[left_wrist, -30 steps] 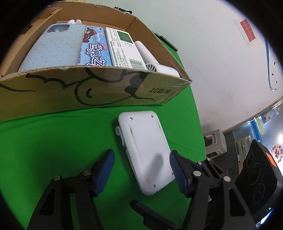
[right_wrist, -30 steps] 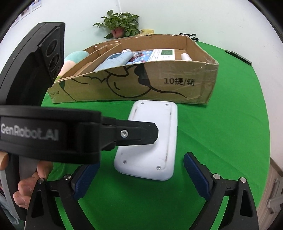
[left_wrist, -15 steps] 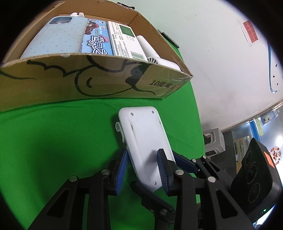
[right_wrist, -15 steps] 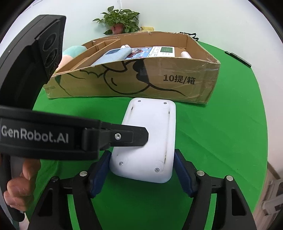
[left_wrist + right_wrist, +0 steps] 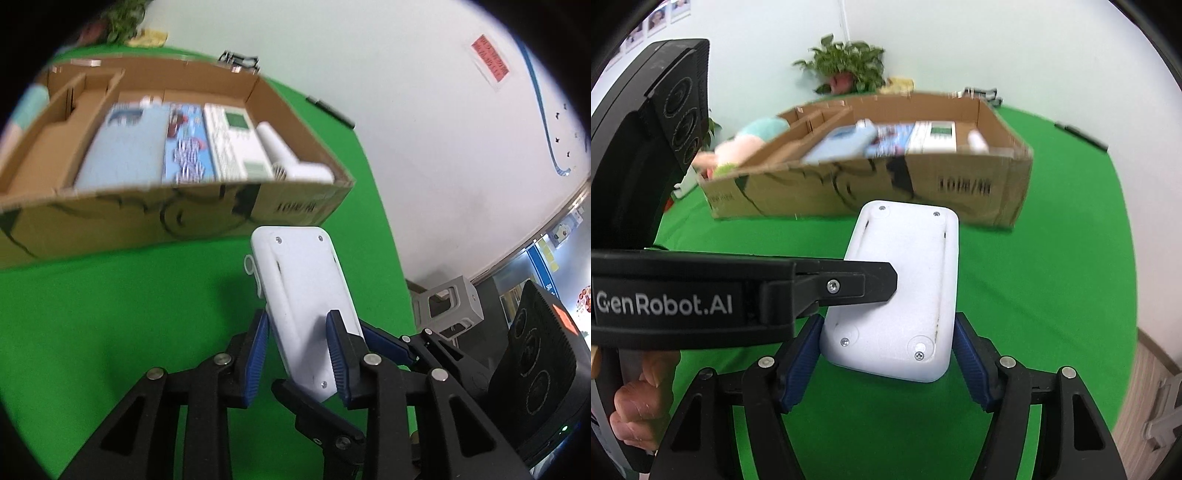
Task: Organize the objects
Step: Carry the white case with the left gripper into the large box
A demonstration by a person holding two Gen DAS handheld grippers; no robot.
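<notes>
A flat white plastic device [image 5: 303, 291] with screws at its corners is held in the air above the green cloth. My left gripper [image 5: 297, 354] is shut on its near end, pinching top and bottom. My right gripper [image 5: 886, 365] is shut on its two long sides; the device [image 5: 905, 280] shows there from above. The left gripper's finger crosses the right wrist view from the left. A cardboard box [image 5: 166, 210] lies beyond, holding a light blue phone case [image 5: 122, 147], a printed pack [image 5: 207, 144] and a white fan [image 5: 291, 162].
The box [image 5: 871, 184] has empty divided compartments at its left end. A plush toy [image 5: 746, 144] lies beside the box's left end and a potted plant [image 5: 846, 70] stands behind. The green cloth [image 5: 1052, 280] ends near a white wall.
Both grippers closed on the white device, then lifted it off the cloth. The view has risen, so more of the box's inside shows now.
</notes>
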